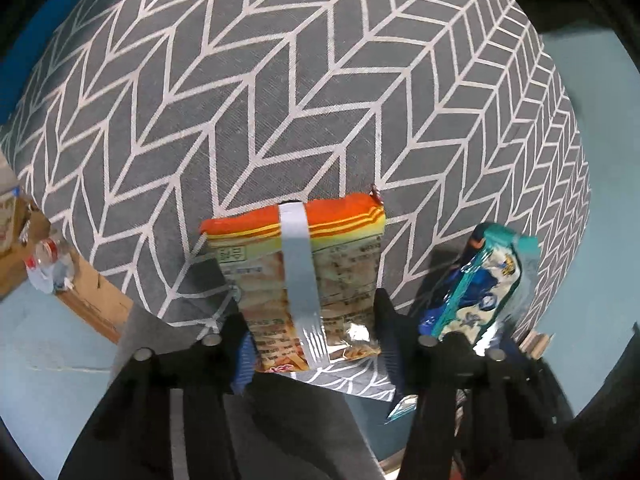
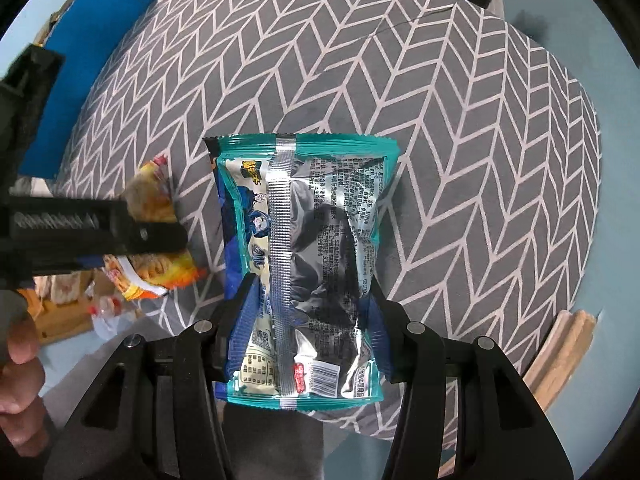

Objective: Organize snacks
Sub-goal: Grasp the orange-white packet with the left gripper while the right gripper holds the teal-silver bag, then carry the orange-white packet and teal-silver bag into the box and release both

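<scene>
An orange and yellow snack bag (image 1: 344, 264) with a silver back seam stands upright between the fingers of my left gripper (image 1: 304, 304), which is shut on its lower half above the grey patterned cloth (image 1: 280, 100). Seen from the right wrist, that same bag (image 2: 152, 196) and the left gripper (image 2: 160, 236) sit at the left. My right gripper (image 2: 312, 288) is shut on a teal and blue snack bag (image 2: 320, 200), pinching it at the waist with its silver back facing the camera. In the left wrist view the teal bag (image 1: 488, 276) hangs just right of the orange one.
The herringbone cloth (image 2: 440, 120) covers a rounded surface over a pale blue floor (image 2: 600, 320). A cardboard box (image 1: 92, 300) with plastic bottles (image 1: 48, 264) lies at the left. A blue mat (image 2: 92, 60) and a wooden piece (image 2: 560, 352) sit at the edges. A person's hand (image 2: 16, 360) shows.
</scene>
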Demonstrator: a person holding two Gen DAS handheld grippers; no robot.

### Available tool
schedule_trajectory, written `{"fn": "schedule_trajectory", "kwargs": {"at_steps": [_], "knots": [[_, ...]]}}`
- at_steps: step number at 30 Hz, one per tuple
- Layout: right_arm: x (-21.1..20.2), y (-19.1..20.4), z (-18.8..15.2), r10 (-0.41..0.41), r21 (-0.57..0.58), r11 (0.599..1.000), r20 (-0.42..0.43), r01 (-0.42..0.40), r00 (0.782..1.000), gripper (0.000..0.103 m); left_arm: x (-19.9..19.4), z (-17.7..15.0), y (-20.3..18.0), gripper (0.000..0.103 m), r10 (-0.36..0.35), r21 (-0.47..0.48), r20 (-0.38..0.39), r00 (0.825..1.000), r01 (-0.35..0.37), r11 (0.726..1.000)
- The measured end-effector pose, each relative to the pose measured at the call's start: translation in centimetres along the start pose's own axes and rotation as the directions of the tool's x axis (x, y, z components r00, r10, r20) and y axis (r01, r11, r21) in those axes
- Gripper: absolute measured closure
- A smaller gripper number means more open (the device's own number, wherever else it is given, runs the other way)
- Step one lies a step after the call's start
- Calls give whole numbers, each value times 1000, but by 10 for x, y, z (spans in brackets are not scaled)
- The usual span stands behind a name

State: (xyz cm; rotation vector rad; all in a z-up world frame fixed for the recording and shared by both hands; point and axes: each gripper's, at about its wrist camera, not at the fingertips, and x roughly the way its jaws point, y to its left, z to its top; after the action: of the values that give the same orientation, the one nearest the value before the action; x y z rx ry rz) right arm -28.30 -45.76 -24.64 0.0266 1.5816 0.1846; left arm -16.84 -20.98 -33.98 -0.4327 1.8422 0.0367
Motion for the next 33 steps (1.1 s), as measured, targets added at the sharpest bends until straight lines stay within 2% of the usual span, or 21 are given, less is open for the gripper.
{"fn": "schedule_trajectory", "kwargs": {"at_steps": [2,5,13,18,22,28,33], "knots": [[-7,-1,4,3,-2,1000,7,-3,1000,53,-1,-1,-6,60,7,27,13,1000,-8,1000],[-13,3,5,4,-4,1000,18,-4,1000,53,-8,0,-10,61,29,75,39,999,-32,997],[-39,10,35,12,-14,1000,58,-12,998,53,-40,4,-22,62,107,201,127,986,-132,971],[-62,18,54,18,-22,1000,89,-16,996,53,-83,6,-33,62,131,274,241,962,-197,942],[-84,26,77,20,-29,999,115,-17,993,53,-109,6,-34,62,132,312,299,945,-228,923],[-111,41,103,27,-46,999,154,-20,988,53,-150,6,-22,62,134,327,368,920,-263,908],[-127,63,134,40,-66,997,180,-29,983,53,-177,11,1,63,123,321,400,908,-265,909]]}}
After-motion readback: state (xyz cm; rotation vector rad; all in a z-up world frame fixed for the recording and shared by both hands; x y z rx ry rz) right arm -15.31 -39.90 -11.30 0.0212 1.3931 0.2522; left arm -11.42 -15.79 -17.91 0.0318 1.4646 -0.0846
